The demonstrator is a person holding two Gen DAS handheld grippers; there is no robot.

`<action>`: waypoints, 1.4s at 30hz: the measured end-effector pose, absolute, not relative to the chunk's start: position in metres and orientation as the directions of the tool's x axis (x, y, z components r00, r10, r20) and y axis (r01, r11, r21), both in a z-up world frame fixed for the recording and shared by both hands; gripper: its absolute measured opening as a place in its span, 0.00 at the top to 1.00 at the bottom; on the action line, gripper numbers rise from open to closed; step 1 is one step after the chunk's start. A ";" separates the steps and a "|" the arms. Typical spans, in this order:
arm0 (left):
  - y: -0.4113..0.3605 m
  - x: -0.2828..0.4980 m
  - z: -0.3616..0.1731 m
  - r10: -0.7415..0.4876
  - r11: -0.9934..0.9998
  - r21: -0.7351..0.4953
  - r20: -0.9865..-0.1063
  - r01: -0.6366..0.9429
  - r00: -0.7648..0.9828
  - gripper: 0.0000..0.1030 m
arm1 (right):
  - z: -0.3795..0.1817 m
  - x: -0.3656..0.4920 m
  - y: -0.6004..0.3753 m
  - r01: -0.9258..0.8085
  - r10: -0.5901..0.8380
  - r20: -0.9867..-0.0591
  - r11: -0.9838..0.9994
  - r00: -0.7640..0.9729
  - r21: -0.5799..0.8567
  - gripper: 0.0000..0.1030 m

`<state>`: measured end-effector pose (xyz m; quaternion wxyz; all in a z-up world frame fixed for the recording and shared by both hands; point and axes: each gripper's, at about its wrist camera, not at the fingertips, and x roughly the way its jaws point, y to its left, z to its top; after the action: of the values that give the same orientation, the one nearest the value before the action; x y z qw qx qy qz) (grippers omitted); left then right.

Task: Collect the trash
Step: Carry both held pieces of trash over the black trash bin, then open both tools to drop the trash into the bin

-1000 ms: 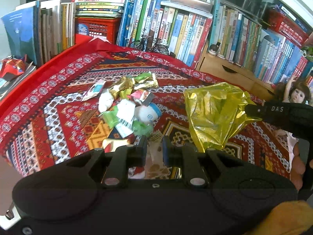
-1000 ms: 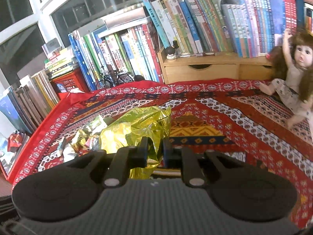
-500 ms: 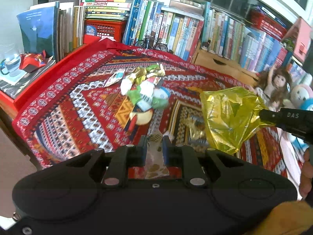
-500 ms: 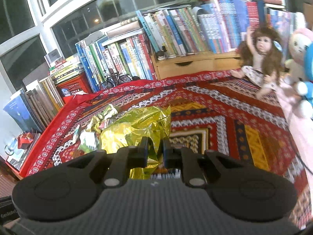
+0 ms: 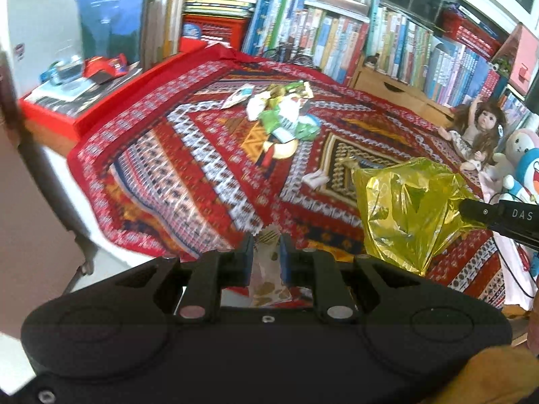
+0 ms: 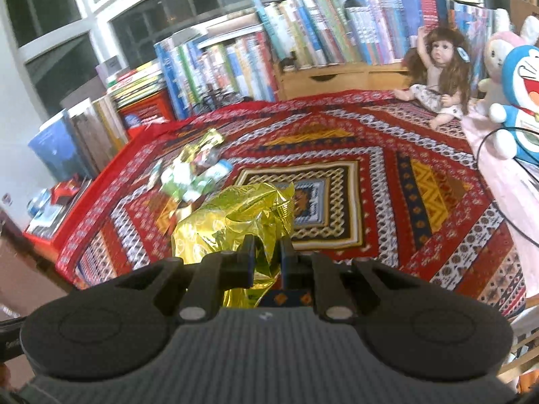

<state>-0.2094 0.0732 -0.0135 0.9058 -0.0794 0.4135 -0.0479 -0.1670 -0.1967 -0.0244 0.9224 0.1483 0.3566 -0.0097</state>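
Note:
My left gripper (image 5: 265,247) is shut on a pale snack wrapper (image 5: 267,277) with brown spots, held in the air near the table's front edge. My right gripper (image 6: 266,252) is shut on the edge of a yellow plastic bag (image 6: 232,225), which hangs crumpled above the cloth; the same yellow plastic bag (image 5: 407,215) shows at right in the left wrist view, pinched by the right gripper's finger. A heap of wrappers (image 5: 283,114) lies mid-table, the heap of wrappers (image 6: 188,175) sitting left of the bag. A small white scrap (image 5: 315,179) lies apart from them.
A red patterned tablecloth (image 6: 387,181) covers the table. Rows of books (image 5: 337,43) and a wooden drawer box (image 6: 340,77) line the far side. A doll (image 6: 438,74) and plush toys (image 6: 515,87) sit at right. A red tray (image 5: 67,91) with items stands at left.
Both grippers have pulled back and risen from the table, the left carrying the wrapper, the right carrying the bag. The trash heap now lies farther away.

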 end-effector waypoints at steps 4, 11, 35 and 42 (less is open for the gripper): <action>0.079 -0.236 -0.021 -0.104 0.983 -0.178 -0.751 -0.047 0.652 0.85 | -0.034 -0.181 -0.191 0.069 0.145 -0.668 0.957 0.730 0.283 0.83; 0.084 -0.289 -0.047 -0.030 0.976 -0.158 -0.782 -0.150 0.623 0.85 | -0.059 -0.222 -0.182 -0.028 0.240 -0.694 0.953 0.679 0.302 0.83; 0.116 -0.285 -0.305 0.010 0.968 -0.113 -0.878 -0.226 0.479 0.85 | -0.292 -0.229 -0.075 -0.232 0.307 -0.816 0.948 0.490 0.217 0.83; 0.132 -0.274 -0.353 -0.031 0.967 -0.138 -0.896 -0.212 0.444 0.84 | -0.335 -0.217 -0.053 -0.242 0.300 -0.840 0.948 0.451 0.209 0.73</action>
<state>-0.2739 0.1324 -0.3530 0.8417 -0.1156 0.5247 0.0537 -0.2171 -0.0530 -0.3346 0.8512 0.0293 0.4992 0.1593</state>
